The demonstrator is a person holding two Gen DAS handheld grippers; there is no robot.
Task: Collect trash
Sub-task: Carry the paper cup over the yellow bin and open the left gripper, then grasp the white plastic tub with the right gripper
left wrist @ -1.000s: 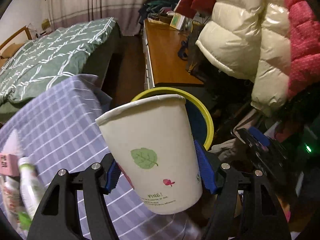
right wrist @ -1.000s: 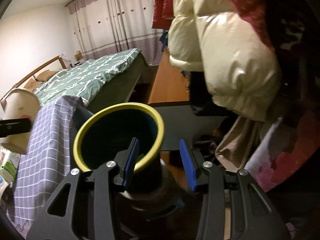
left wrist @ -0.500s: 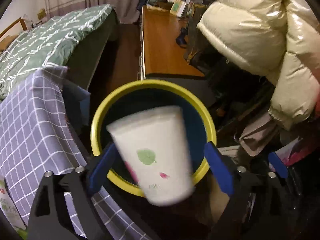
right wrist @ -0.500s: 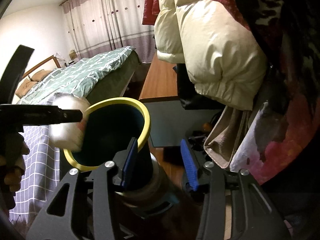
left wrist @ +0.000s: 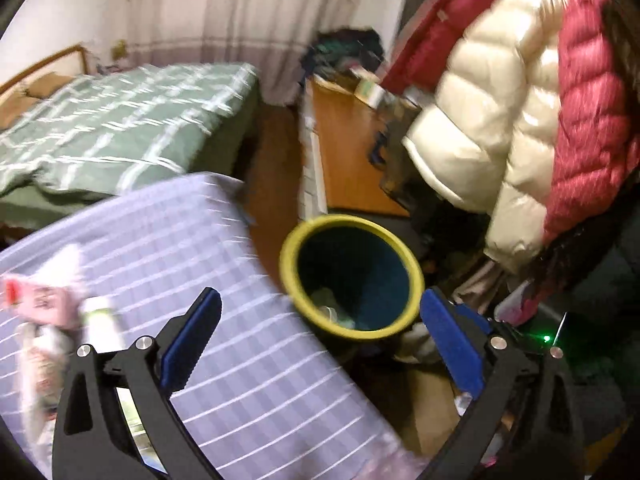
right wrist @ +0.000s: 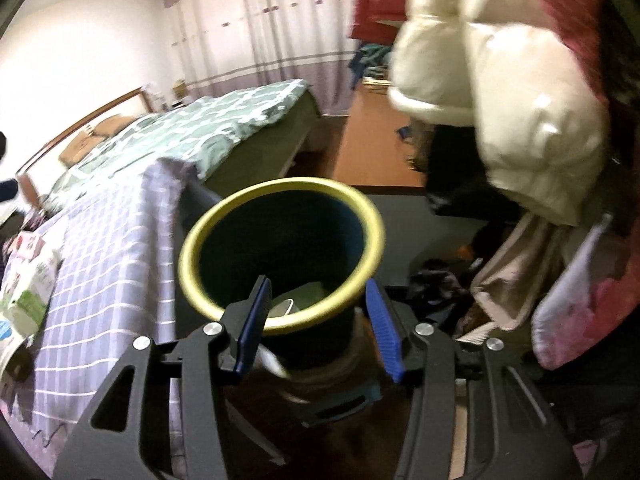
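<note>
A lived-in bedroom in a home. A bed (left wrist: 120,136) with a green checked quilt fills the upper left of the frame, long curtains (right wrist: 272,40) hang behind it, and puffy winter coats (left wrist: 520,100) (cream and red) crowd the upper right. A low wooden cabinet (left wrist: 344,152) runs down the middle, with a lilac checked cloth (left wrist: 240,340) at lower left.

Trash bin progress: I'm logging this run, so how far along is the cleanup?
Done: some trash lies at the bottom of the yellow-rimmed bin. In hand: the left gripper is open and empty; the right gripper holds the bin. Left: a pink carton and a bottle on the checked cloth.
</note>
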